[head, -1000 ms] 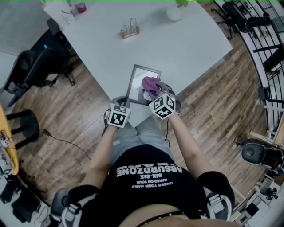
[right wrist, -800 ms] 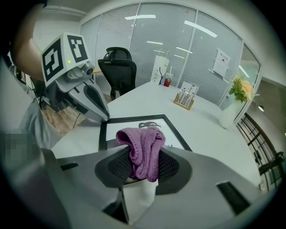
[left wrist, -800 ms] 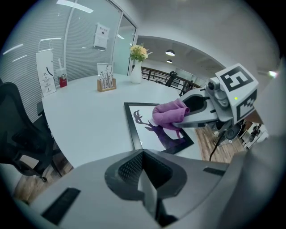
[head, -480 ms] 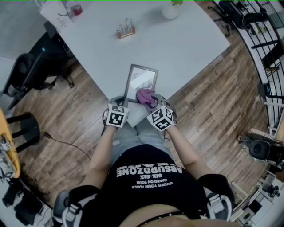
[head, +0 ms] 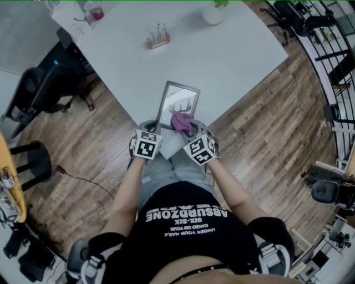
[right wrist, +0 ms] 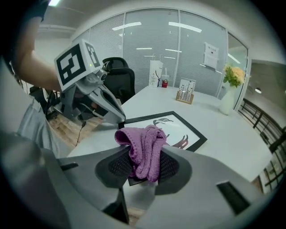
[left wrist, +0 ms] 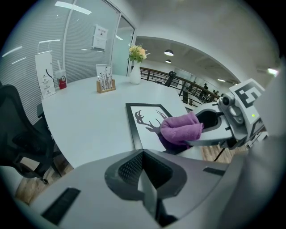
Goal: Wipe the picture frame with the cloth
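Note:
A black-framed picture of a deer (head: 178,105) (left wrist: 149,123) (right wrist: 172,126) lies flat near the front corner of the white table (head: 222,61). My right gripper (head: 191,132) (right wrist: 142,167) is shut on a purple cloth (head: 181,121) (right wrist: 144,147) (left wrist: 181,129), which hangs over the frame's near end. My left gripper (head: 148,130) (left wrist: 144,172) is shut with nothing in it, just short of the frame's near left corner.
A wooden holder with tubes (head: 158,36) and a white vase of flowers (head: 215,12) stand further back on the table. White stand-up cards and a red cup (head: 95,11) are at the far left. A black office chair (head: 41,83) stands left of the table.
My right gripper with the cloth has pulled back toward me, from the middle of the picture to its near end, uncovering the deer. The left gripper has stayed put.

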{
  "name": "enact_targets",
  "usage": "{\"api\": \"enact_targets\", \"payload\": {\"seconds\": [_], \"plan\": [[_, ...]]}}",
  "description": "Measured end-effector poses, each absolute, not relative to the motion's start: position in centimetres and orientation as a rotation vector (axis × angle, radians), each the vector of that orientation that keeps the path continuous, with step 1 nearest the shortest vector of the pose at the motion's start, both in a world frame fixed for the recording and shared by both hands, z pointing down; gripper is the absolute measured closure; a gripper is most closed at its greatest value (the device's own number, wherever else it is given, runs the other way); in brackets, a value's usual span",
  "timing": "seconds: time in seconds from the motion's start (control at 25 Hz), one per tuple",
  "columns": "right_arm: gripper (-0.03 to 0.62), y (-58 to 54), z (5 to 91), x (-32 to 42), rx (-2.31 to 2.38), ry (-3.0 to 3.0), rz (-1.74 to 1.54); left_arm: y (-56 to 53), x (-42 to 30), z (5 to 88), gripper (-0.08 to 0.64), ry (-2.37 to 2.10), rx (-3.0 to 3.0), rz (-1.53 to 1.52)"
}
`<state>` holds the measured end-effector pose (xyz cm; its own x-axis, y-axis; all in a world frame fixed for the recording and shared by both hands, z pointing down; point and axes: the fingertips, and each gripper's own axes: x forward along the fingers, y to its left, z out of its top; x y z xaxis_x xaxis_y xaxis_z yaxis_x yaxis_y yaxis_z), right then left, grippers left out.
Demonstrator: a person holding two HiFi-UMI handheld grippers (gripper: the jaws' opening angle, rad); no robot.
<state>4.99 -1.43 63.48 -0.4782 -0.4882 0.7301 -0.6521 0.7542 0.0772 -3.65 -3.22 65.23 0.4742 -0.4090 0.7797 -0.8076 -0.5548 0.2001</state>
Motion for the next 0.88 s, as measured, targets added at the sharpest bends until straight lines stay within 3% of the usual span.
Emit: {"api": "enact_targets", "payload": {"seconds": [0.88], "plan": [[0.465,-1.30,63.64,4.77,0.842,-2.155,0.199,-3.22,-3.70,65.20,0.555,-1.019,2.163,0.926]]}}
